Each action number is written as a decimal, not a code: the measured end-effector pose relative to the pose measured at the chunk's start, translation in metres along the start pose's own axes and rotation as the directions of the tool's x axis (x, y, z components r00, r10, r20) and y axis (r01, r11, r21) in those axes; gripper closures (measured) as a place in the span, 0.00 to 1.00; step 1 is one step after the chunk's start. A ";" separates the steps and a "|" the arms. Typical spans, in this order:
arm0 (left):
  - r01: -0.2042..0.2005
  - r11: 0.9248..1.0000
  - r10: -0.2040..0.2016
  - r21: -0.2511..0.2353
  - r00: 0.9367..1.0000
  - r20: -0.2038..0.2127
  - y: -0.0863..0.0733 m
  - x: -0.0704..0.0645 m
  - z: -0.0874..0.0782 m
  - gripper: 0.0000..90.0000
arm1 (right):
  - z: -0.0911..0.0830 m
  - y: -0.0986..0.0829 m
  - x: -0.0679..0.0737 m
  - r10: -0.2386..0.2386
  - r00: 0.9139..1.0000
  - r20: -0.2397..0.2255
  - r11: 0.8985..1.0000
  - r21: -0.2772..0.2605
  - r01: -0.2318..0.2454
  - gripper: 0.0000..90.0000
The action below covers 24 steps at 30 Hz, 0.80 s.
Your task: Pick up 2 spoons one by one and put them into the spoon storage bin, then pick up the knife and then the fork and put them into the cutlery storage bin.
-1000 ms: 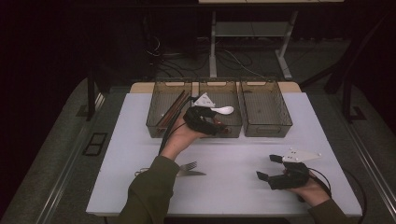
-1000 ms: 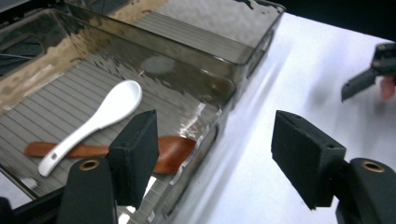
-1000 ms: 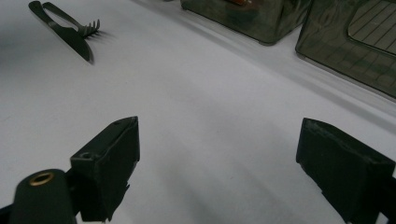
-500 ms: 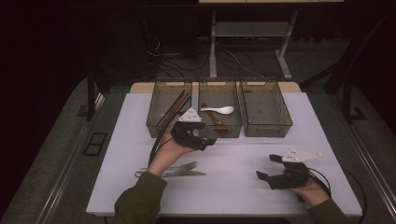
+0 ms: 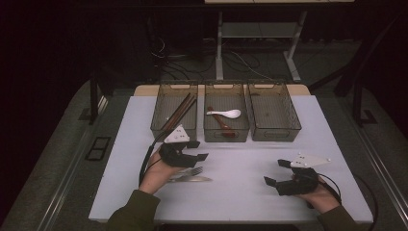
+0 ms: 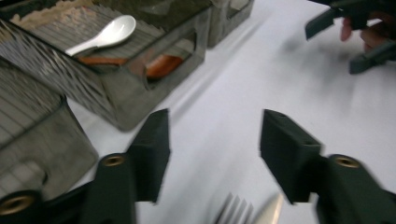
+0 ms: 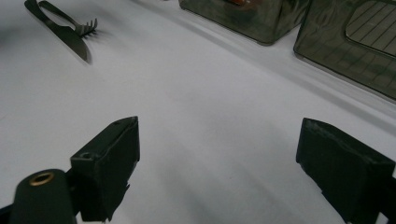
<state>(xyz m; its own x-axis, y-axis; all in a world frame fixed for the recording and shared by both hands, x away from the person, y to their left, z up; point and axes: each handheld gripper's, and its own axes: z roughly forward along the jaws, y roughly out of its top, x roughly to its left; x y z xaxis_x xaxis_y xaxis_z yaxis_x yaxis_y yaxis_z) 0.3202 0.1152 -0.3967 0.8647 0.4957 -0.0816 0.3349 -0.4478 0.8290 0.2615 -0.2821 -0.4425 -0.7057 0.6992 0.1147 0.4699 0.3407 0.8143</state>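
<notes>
Left tool (image 5: 197, 150) empty, jaws apart, just above fork (image 5: 191, 171) and knife (image 5: 192, 179).

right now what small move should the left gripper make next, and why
Probably ease the left gripper down over the fork and close on it. Its fingers stand open and empty just above the fork and knife on the table, and the right bin looks empty.

left tongs (image 6: 212, 158) agape | fork (image 6: 233, 209) tines below (blurred) | white spoon (image 6: 103, 35) in bin (image 6: 121, 100)
</notes>
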 end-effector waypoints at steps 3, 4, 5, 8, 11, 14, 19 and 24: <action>-0.004 1.000 0.004 0.014 1.000 0.012 -0.008 -0.004 -0.005 0.73 | 0.001 0.000 0.000 0.000 1.000 0.003 1.000 0.002 0.000 0.15; -0.011 1.000 0.010 0.024 1.000 0.017 -0.010 -0.005 -0.007 0.80 | 0.001 0.000 0.000 0.000 1.000 0.003 1.000 0.003 0.000 0.15; -0.011 1.000 0.010 0.028 1.000 0.023 -0.012 -0.007 -0.008 0.85 | 0.001 0.000 0.000 0.000 1.000 0.004 1.000 0.003 0.000 0.15; -0.023 0.999 0.021 0.048 0.999 0.041 -0.017 -0.010 -0.009 0.99 | 0.000 0.000 0.001 -0.001 1.000 0.006 1.000 0.001 0.001 0.15; -0.027 0.997 0.023 0.066 0.998 0.061 -0.021 -0.013 -0.008 0.99 | 0.000 0.000 0.000 0.000 1.000 0.006 1.000 0.000 0.000 0.15; -0.028 0.996 0.021 0.087 0.997 0.078 -0.026 -0.015 -0.003 0.99 | 0.000 0.000 0.000 -0.001 1.000 0.006 1.000 0.001 0.001 0.15; -0.055 0.988 0.042 0.147 0.995 0.093 -0.030 -0.020 0.010 0.99 | -0.001 0.000 0.000 0.000 1.000 0.007 1.000 -0.002 0.000 0.15; -0.070 0.981 0.054 0.183 0.994 0.091 -0.033 -0.020 0.019 0.99 | 0.000 0.000 0.000 -0.003 1.000 0.008 1.000 0.004 0.003 0.15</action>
<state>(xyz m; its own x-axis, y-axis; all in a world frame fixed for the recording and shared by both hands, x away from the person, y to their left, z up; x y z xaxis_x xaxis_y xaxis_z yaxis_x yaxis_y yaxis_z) 0.2995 0.1060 -0.4326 0.9118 0.4013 -0.0867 0.3366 -0.6097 0.7176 0.2617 -0.2821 -0.4430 -0.7028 0.7033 0.1072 0.4695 0.3453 0.8126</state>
